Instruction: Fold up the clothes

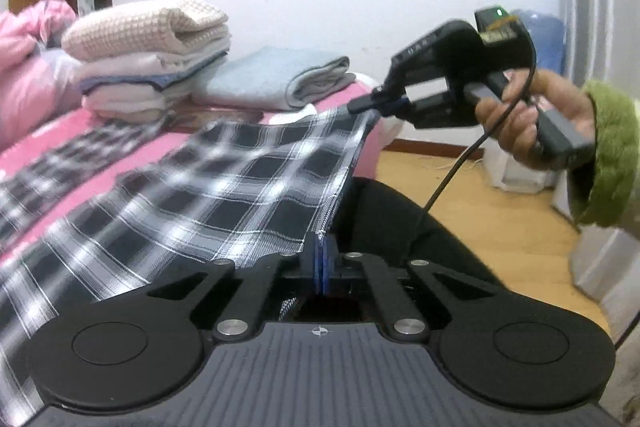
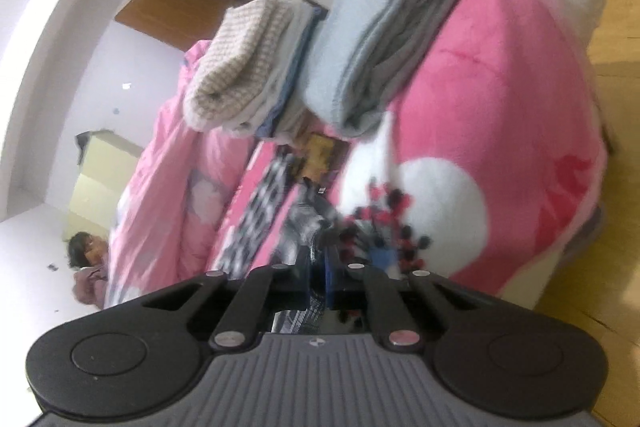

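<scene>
A black-and-white plaid garment (image 1: 224,179) lies stretched over the pink bed (image 1: 132,155), its near edge lifted. My left gripper (image 1: 322,251) is shut on one corner of that edge, and the cloth runs straight up from its blue pads. The right gripper (image 1: 370,103), held by a hand in a green sleeve (image 1: 608,155), is shut on the other corner, higher and further off. In the tilted, blurred right wrist view, the right gripper (image 2: 319,267) has plaid garment (image 2: 256,219) fabric pinched between its fingers.
A stack of folded clothes (image 1: 148,55) and a folded blue-grey towel (image 1: 276,79) sit at the far end of the bed, with a pink quilt (image 1: 24,67) to the left. The person's black trousers (image 1: 400,219) and wooden floor (image 1: 460,187) lie to the right.
</scene>
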{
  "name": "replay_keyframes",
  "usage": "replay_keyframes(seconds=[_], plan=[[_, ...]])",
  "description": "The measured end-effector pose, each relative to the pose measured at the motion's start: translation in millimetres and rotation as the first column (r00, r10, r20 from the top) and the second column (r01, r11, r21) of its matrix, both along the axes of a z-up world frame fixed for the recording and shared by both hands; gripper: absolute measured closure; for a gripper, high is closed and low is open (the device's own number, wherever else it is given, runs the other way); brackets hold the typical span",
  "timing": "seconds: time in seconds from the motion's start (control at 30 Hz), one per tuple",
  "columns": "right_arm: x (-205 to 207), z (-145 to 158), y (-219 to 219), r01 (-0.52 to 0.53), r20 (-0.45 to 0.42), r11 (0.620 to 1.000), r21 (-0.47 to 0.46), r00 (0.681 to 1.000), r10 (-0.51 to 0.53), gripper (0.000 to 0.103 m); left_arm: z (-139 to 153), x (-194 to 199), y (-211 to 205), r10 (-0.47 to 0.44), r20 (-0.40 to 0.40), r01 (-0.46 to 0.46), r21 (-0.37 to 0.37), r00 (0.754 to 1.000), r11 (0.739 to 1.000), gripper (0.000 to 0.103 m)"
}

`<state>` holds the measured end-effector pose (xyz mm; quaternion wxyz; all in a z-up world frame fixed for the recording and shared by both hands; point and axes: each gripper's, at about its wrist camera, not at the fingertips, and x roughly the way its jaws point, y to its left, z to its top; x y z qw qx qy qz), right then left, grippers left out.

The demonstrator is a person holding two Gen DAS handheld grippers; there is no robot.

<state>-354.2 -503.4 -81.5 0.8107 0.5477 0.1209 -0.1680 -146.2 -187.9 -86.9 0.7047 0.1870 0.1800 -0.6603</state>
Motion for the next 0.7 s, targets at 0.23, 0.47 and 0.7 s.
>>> replay_keyframes(seconds=[0.23, 0.47, 0.7], plan=[[-18.2, -14.8, 4.3, 0.033, -0.050, 0.999, 0.037, 0.998, -0.031, 0.096, -9.0, -0.6, 0.5, -0.022, -0.032, 0.023, 0.015, 0.999, 1.000, 0.103], [-30.1, -34.6, 13.3, 0.076, -0.066, 0.995, 0.064, 0.995, -0.072, 0.096, -17.7, -0.9, 4.9, -0.035, -0.047, 0.036, 0.026, 0.998, 0.999, 0.103], [-46.6, -44.1, 11.3, 0.158, -0.147, 0.984, 0.079, 0.978, -0.146, 0.087, -20.0, 5.5, 8.6, -0.041, -0.123, 0.046, 0.040, 0.992, 0.998, 0.095]])
